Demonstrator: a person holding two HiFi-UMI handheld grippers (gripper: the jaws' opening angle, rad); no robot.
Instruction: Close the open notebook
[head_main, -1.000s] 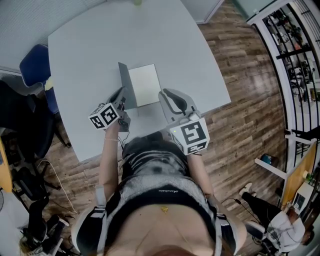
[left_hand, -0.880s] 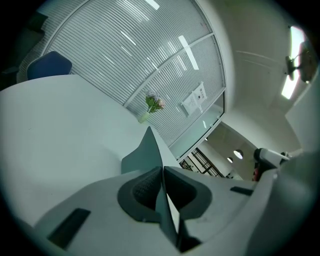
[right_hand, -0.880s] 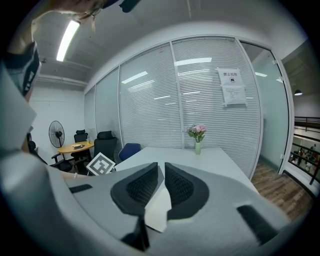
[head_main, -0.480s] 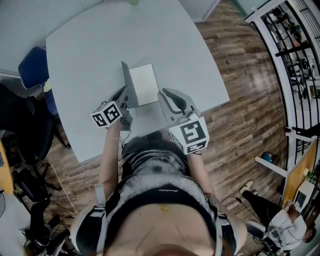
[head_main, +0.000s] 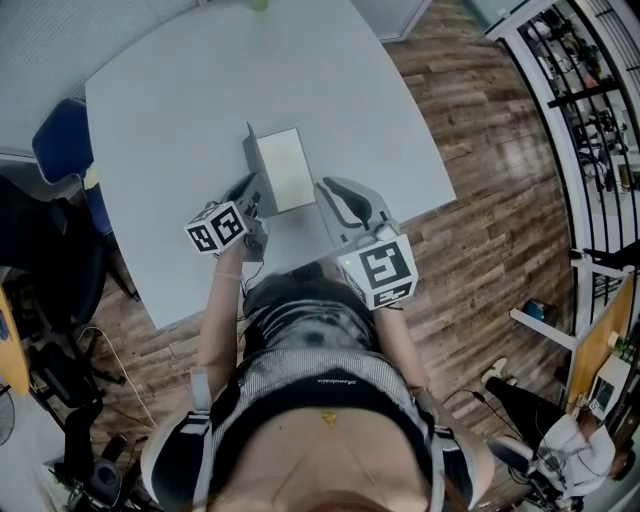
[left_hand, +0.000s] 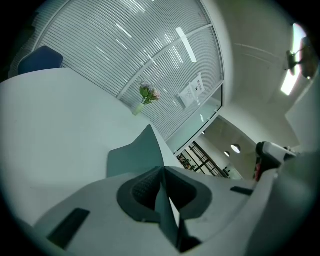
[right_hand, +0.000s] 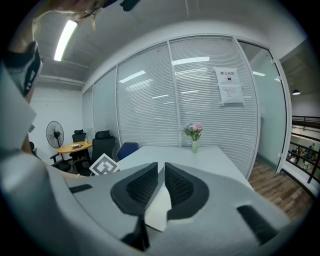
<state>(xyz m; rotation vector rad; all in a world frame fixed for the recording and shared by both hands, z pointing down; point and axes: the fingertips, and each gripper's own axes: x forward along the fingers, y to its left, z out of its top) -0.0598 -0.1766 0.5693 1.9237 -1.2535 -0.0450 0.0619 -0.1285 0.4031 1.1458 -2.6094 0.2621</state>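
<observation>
Notebook (head_main: 285, 168) sits mid-worktop (head_main: 190, 90), half closed. The grey cover (head_main: 252, 165) stands roughly upright off the spine, with the white page flat to its right. Left tool (head_main: 254, 203) is clamped on the cover's near edge. Right tool (head_main: 326, 196) is pinched shut on the notebook's right-hand near corner, as far as I can read it.

Risks:
- The thin cover slips out of the left pinch and drops back open.
- The cover comes down onto the right tool if that hasn't cleared, giving a jam or a creased sheet.
- If the right tool lets go too early, the notebook skids on the smooth worktop.
- The tools are near each other, so the closing arc could clash them.
</observation>
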